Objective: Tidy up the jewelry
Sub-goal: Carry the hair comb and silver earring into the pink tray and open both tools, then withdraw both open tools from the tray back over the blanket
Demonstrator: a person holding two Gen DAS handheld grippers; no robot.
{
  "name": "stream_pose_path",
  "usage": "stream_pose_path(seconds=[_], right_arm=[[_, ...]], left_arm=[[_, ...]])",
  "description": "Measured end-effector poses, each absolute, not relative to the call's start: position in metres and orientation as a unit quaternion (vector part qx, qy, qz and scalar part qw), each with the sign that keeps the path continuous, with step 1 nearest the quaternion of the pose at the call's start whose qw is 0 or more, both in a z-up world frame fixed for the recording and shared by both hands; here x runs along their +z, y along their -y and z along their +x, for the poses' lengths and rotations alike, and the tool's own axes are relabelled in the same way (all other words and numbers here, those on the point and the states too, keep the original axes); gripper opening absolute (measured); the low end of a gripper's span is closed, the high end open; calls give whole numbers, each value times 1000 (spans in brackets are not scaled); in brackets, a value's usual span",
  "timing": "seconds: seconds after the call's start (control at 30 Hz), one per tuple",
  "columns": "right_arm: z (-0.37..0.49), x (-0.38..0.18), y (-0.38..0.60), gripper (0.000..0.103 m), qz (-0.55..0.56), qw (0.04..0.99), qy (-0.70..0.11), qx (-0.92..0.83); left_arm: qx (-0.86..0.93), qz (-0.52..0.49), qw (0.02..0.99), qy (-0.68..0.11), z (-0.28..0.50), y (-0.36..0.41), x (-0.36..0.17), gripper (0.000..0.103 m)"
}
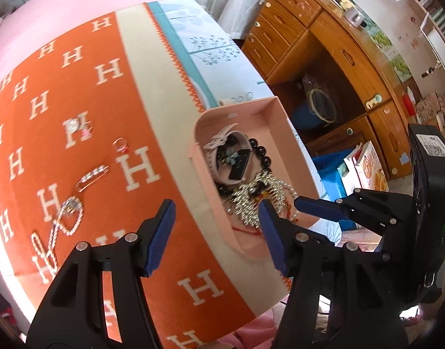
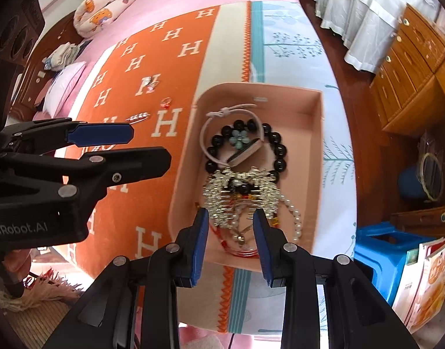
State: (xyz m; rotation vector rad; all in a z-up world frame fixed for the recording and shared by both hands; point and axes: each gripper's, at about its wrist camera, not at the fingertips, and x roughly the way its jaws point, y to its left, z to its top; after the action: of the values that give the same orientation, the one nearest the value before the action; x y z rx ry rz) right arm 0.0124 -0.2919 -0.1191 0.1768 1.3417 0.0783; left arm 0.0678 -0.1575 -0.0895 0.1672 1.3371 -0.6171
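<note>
The right gripper [image 2: 231, 244] hangs over the near end of the pink box [image 2: 317, 133] with its jaws apart and nothing between them, while the left gripper [image 1: 216, 232] hovers just left of the box over the orange blanket [image 1: 129, 110], jaws likewise spread and empty. Inside the box, nearest the right gripper, lie a red cord [image 2: 222, 240] and a string of pearls [image 2: 295, 221], tangled with a glittering silver piece [image 2: 239, 189]; beyond them sit a black bead bracelet [image 2: 276, 142] and a pale pink watch [image 2: 242, 154], and the far right part of the box is bare. So a good share of the sorting looks done. What is left lies loose on the blanket to the left of the box: nearest, a rhinestone chain [image 1: 56, 232], then a slim stone-set band [image 1: 92, 176], a small ring with a red stone [image 1: 122, 145], and farthest a little sparkling pair that may be earrings or a brooch [image 1: 76, 126], too blurred to say. Judging by this, four or so pieces remain to be carried across into the box, and the left gripper is the better placed to begin with the chain.
</note>
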Motion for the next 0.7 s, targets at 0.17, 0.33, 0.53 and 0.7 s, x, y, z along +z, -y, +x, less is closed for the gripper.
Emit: stream_pose_path(seconds=[0.17, 0.33, 0.53, 0.7], right_arm=[[15, -111, 273, 32, 60, 783, -615, 63], [21, -104, 250, 32, 35, 785, -611, 96], [32, -95, 209, 32, -3, 784, -605, 142], [42, -86, 179, 32, -25, 784, -595, 176]], left_arm=[[-255, 70, 759, -595, 57, 129, -78, 56], [-227, 58, 776, -585, 47, 99, -68, 56], [-185, 34, 799, -572, 35, 61, -56, 56], [-143, 8, 809, -570, 29, 26, -53, 56]])
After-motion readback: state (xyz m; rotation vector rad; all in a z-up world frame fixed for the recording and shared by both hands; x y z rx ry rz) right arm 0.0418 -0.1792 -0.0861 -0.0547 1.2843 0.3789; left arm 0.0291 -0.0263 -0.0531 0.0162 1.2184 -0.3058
